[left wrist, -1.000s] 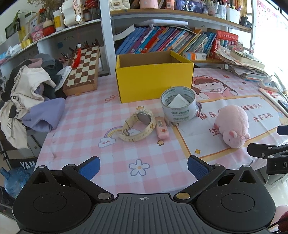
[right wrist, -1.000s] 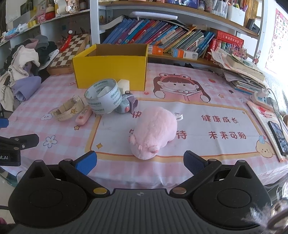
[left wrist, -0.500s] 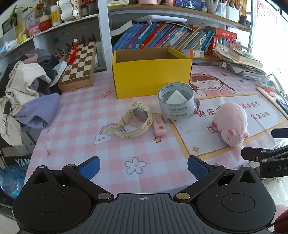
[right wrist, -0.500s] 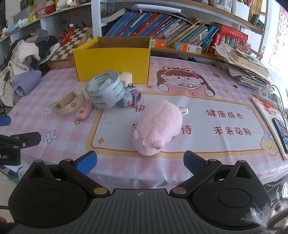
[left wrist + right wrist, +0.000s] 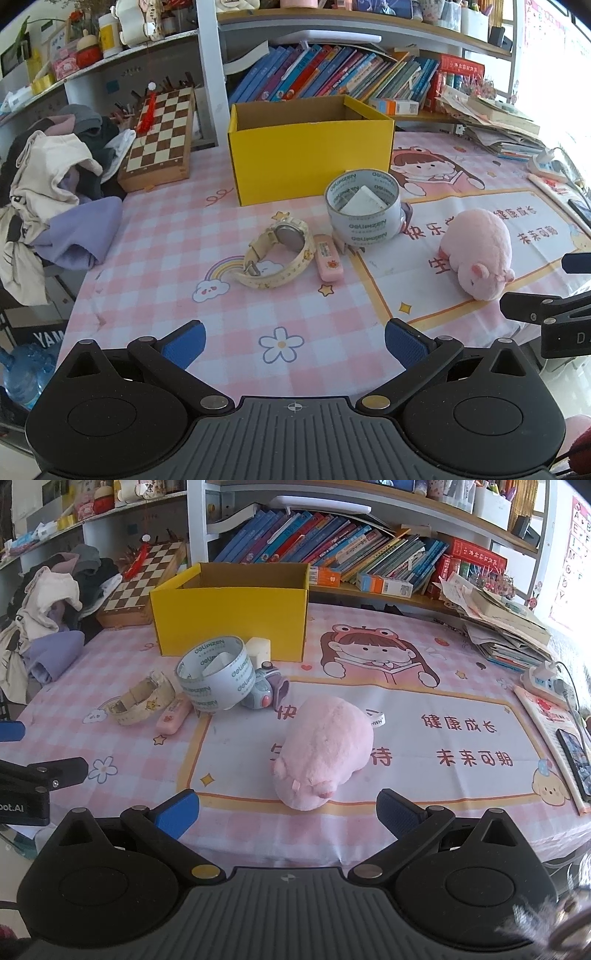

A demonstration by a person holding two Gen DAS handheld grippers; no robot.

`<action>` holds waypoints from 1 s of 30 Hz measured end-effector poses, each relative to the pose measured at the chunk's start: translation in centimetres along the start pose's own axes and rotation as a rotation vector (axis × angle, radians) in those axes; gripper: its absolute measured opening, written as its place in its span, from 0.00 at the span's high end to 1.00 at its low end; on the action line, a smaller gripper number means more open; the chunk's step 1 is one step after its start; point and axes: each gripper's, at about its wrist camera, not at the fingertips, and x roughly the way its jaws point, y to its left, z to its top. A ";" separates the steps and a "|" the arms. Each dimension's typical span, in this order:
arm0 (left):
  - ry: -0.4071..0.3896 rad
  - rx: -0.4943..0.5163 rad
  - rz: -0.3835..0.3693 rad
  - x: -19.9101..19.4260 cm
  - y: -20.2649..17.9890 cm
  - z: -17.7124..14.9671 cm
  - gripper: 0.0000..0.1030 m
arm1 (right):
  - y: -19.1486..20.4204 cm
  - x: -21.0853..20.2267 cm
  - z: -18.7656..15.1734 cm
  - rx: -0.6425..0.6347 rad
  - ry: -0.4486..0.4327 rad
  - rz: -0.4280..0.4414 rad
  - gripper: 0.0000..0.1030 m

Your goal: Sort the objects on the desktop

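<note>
An open yellow box (image 5: 310, 155) stands at the back of the pink checked table; it also shows in the right wrist view (image 5: 231, 616). In front of it lie a wide tape roll (image 5: 364, 212), a cream watch (image 5: 277, 254), a pink eraser (image 5: 328, 256) and a pink plush pig (image 5: 478, 251). In the right wrist view the pig (image 5: 325, 746) lies just ahead of my right gripper (image 5: 286, 816), which is open and empty. A small grey toy (image 5: 264, 690) and a white block (image 5: 258, 648) sit beside the tape (image 5: 216, 672). My left gripper (image 5: 293, 345) is open and empty near the table's front edge.
A chessboard (image 5: 162, 136) and a heap of clothes (image 5: 48, 184) are at the left. Books fill the shelf (image 5: 332, 77) behind the box. Stacked papers (image 5: 506, 631), a power strip (image 5: 546, 675) and a phone (image 5: 576, 757) lie at the right.
Both grippers have drawn back and risen slightly, so the table objects look a little farther off. Nothing on the table has moved. Both stay open.
</note>
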 end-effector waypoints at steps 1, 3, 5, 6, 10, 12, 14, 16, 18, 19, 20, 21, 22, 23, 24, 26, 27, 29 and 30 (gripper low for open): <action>0.002 0.000 -0.002 0.0 0.0 0.0 0.00 | 0.0 0.0 0.0 0.000 0.000 0.002 0.00; 0.004 -0.003 -0.010 0.0 0.1 -0.1 0.00 | 0.1 -0.1 0.0 -0.001 0.000 0.006 0.00; 0.005 -0.007 -0.016 0.1 0.3 -0.1 0.00 | 0.3 -0.1 0.1 -0.005 0.000 0.008 0.00; 0.005 -0.009 -0.019 0.0 0.3 -0.1 0.00 | 0.4 -0.1 0.1 -0.007 0.000 0.010 0.00; 0.002 -0.010 -0.019 0.0 0.4 -0.2 0.00 | 0.7 0.0 0.2 -0.017 0.000 0.016 0.00; 0.002 -0.010 -0.019 0.0 0.5 -0.2 0.00 | 0.8 0.0 0.2 -0.019 0.001 0.015 0.00; 0.002 -0.009 -0.019 0.0 0.5 -0.2 0.00 | 0.9 0.0 0.2 -0.020 0.001 0.011 0.00; 0.001 -0.008 -0.019 0.0 0.5 -0.2 0.00 | 0.9 0.0 0.1 -0.018 0.000 0.009 0.00; -0.002 -0.004 -0.019 -0.1 0.4 -0.2 0.00 | 0.8 -0.1 0.1 -0.015 -0.004 0.009 0.00; -0.004 -0.001 -0.020 -0.1 0.4 -0.2 0.00 | 0.8 -0.2 0.1 -0.014 -0.005 0.009 0.00; -0.007 0.003 -0.020 -0.2 0.3 -0.2 0.00 | 0.8 -0.2 0.1 -0.012 -0.007 0.008 0.00; -0.010 0.008 -0.021 -0.2 0.3 -0.2 0.00 | 0.7 -0.2 0.1 -0.011 -0.009 0.008 0.00; -0.012 0.014 -0.019 -0.3 0.2 -0.3 0.00 | 0.7 -0.3 0.1 -0.009 -0.010 0.008 0.00; -0.012 0.021 -0.018 -0.3 0.0 -0.3 0.00 | 0.7 -0.3 0.1 -0.008 -0.009 0.007 0.00; -0.012 0.028 -0.018 -0.3 -0.1 -0.3 0.00 | 0.7 -0.3 0.1 -0.007 -0.008 0.007 0.00; -0.011 0.038 -0.018 -0.3 -0.3 -0.3 0.00 | 0.7 -0.3 0.1 -0.007 -0.003 0.006 0.00; -0.010 0.041 -0.017 -0.3 -0.4 -0.4 0.00 | 0.7 -0.3 0.1 -0.008 -0.001 0.010 0.00; -0.007 0.042 -0.018 -0.4 -0.4 -0.4 0.00 | 0.7 -0.3 0.1 -0.009 0.003 0.018 0.00; -0.006 0.041 -0.020 -0.4 -0.3 -0.4 0.00 | 0.7 -0.4 0.1 -0.013 0.002 0.017 0.00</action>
